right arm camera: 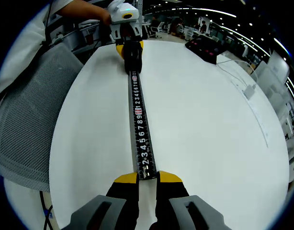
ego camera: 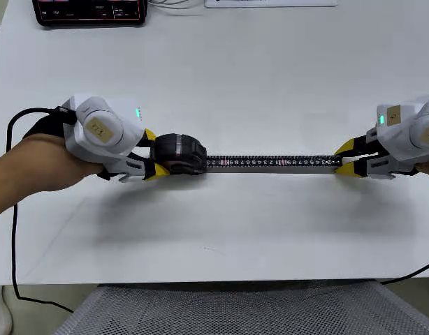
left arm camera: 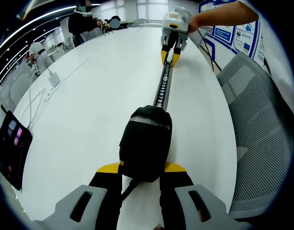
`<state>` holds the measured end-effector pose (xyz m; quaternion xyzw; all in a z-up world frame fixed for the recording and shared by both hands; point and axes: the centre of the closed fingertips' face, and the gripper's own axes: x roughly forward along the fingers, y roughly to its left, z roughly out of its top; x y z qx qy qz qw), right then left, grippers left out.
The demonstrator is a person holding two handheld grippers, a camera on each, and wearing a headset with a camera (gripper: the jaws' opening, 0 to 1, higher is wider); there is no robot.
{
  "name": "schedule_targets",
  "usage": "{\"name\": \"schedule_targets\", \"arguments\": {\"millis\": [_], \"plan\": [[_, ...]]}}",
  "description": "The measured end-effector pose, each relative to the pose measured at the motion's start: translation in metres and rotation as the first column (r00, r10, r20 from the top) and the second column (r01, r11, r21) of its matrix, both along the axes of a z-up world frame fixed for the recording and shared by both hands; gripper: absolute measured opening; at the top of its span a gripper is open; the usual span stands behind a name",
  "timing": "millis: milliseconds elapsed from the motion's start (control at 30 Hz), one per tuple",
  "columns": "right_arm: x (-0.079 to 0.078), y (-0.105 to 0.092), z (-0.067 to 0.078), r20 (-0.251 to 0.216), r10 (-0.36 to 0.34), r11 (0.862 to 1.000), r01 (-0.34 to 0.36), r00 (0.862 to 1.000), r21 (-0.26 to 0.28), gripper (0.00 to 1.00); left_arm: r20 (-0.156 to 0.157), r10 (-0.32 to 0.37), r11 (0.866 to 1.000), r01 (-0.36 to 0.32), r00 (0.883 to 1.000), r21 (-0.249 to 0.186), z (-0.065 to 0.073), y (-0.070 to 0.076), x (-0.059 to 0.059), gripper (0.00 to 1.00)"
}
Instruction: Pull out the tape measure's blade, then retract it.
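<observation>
My left tongs [ego camera: 155, 153] are pinching the tape measure case [ego camera: 178, 153] between their yellow tips. My right tongs [ego camera: 342, 158] are pressing together on the free end of the blade [ego camera: 270, 162]. The white counter [ego camera: 235, 77] is carrying the work. A grey mesh chair [ego camera: 221, 310] is standing at its near edge. A black device [ego camera: 89, 10] with a lit display is sitting at the far left edge, well apart from the tape. The case is resting left of centre in the head view. The blade is running straight from the case mouth to the right tongs, numbered face up, low along the counter; I cannot tell whether it is touching the surface.
</observation>
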<state>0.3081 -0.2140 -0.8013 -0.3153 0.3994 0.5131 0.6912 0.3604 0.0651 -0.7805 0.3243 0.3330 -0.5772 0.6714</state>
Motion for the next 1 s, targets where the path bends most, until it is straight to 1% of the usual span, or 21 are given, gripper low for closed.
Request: {"name": "schedule_targets", "arguments": {"millis": [300, 400, 533, 667, 733, 833, 1000], "plan": [[-0.0006, -0.0015, -0.0011, -0.007, -0.002, 1.000, 0.002, 1.000, -0.007, 0.09, -0.001, -0.001, 1.000, 0.001, 1.000, -0.002, 0.0005, 0.0000, -0.0001, 0.25], [-0.0010, -0.0005, -0.0011, -0.013, -0.009, 1.000, 0.009, 1.000, -0.004, 0.09, 0.003, -0.003, 1.000, 0.003, 1.000, -0.002, 0.0005, 0.0000, -0.0002, 0.25], [-0.0008, -0.0003, -0.0013, -0.019, -0.002, 1.000, 0.002, 1.000, -0.013, 0.09, 0.009, -0.006, 1.000, 0.006, 1.000, 0.002, 0.0004, -0.0001, -0.0001, 0.25], [-0.0005, -0.0001, -0.0016, -0.028, -0.006, 1.000, 0.006, 1.000, -0.015, 0.09, 0.006, -0.006, 1.000, 0.006, 1.000, 0.000, -0.0001, -0.0004, 0.0001, 0.25], [0.0000, 0.0007, -0.0019, -0.034, 0.001, 1.000, -0.002, 0.999, -0.030, 0.09, 0.003, -0.011, 1.000, 0.011, 1.000, -0.002, -0.0002, -0.0010, 0.0005, 0.25], [0.0002, 0.0002, -0.0020, -0.040, 0.006, 0.999, -0.007, 0.999, -0.039, 0.10, 0.009, -0.013, 1.000, 0.013, 1.000, -0.002, -0.0001, -0.0019, 0.0004, 0.25], [-0.0002, -0.0003, -0.0023, -0.048, 0.022, 0.998, -0.025, 0.999, -0.060, 0.10, 0.004, 0.002, 1.000, -0.002, 1.000, 0.000, -0.0002, -0.0023, 0.0006, 0.26]]}}
